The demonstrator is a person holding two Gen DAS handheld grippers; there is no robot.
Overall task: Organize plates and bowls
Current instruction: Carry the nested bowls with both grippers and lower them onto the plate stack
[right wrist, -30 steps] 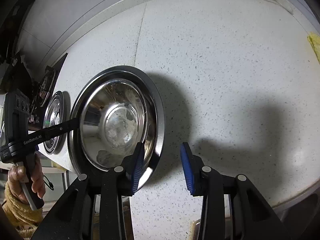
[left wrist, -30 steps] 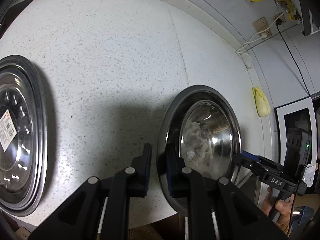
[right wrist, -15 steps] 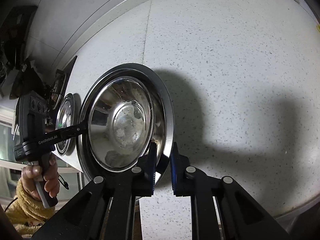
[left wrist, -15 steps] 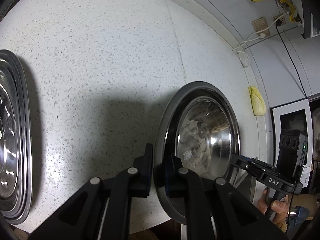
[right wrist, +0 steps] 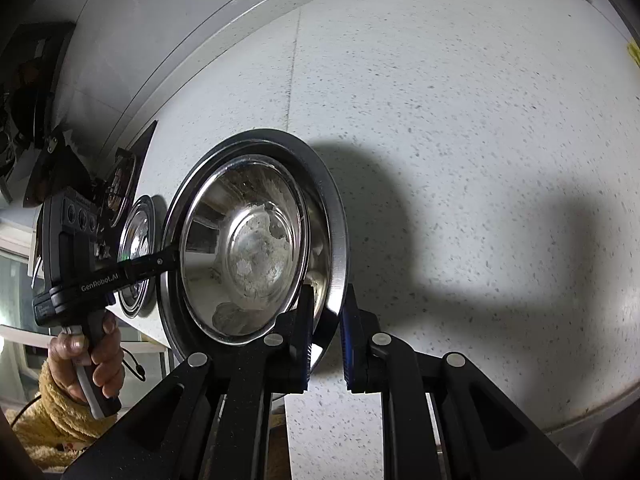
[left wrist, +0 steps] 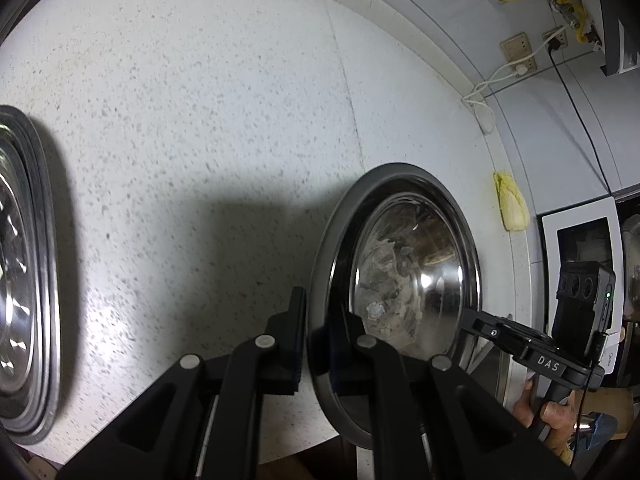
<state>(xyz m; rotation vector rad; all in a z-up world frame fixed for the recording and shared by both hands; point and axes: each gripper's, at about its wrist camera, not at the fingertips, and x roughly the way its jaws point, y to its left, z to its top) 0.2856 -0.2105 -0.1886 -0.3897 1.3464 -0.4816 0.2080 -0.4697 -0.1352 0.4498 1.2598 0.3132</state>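
A steel bowl (left wrist: 412, 264) with a wide flat rim is held between both grippers above the speckled white counter. My left gripper (left wrist: 316, 340) is shut on the bowl's left rim. My right gripper (right wrist: 325, 332) is shut on the bowl's (right wrist: 256, 248) right rim. The bowl's inside is smeared with pale residue. A stack of oval steel plates (left wrist: 24, 272) lies on the counter at the far left; it also shows small in the right wrist view (right wrist: 138, 252).
A yellow cloth (left wrist: 510, 204) lies by the back wall at the right. A white appliance (left wrist: 580, 264) stands past it. Wall sockets with white cables (left wrist: 516, 56) sit above. The counter's front edge (left wrist: 312, 440) runs just under the bowl.
The right gripper closed on the bowl's rim. The bowl rose off the counter, held by both grippers, and the plate stack slid further left in the left wrist view.
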